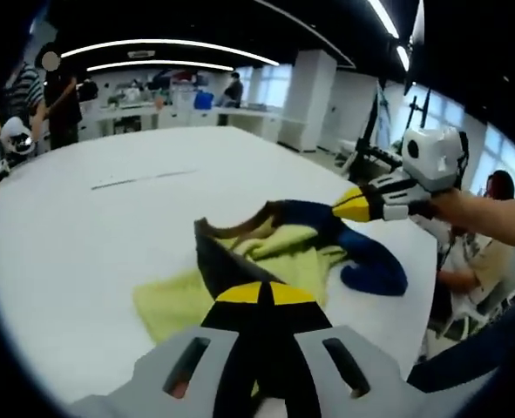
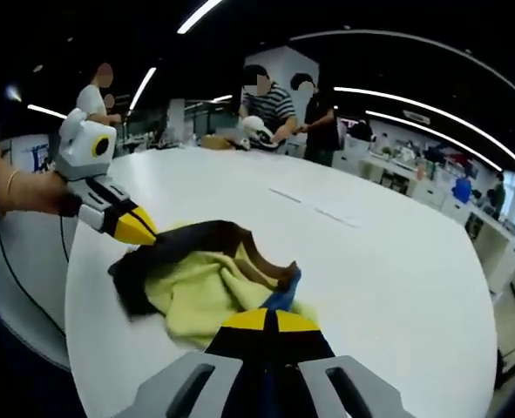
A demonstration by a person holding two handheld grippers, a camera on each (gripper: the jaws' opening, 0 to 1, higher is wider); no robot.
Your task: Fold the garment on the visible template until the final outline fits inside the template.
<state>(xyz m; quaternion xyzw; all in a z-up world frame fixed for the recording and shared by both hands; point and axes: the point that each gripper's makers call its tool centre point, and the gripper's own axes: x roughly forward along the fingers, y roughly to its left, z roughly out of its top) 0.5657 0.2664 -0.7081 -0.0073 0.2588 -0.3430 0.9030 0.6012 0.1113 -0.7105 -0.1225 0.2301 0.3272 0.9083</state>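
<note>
In the left gripper view, the left gripper (image 1: 259, 294) rises from the bottom with its yellow-tipped jaws clenched on a dark edge of the garment (image 1: 274, 261), which lies bunched on the white table (image 1: 91, 235) just ahead of the tips. Its yellow-green cloth spreads to both sides of the jaws. To the right, the right gripper (image 1: 348, 205) reaches in, pinching a blue part lifted off the table; a blue fold hangs below it. This view alone shows a thin line marked on the table beyond the garment.

In the right gripper view, the left gripper (image 2: 139, 229) comes from the left, gripping the dark edge. The garment (image 2: 200, 283) lies between it and the right gripper (image 2: 270, 320), whose jaws are shut on the blue cloth. Here people (image 2: 270, 109) stand at the table's far side.
</note>
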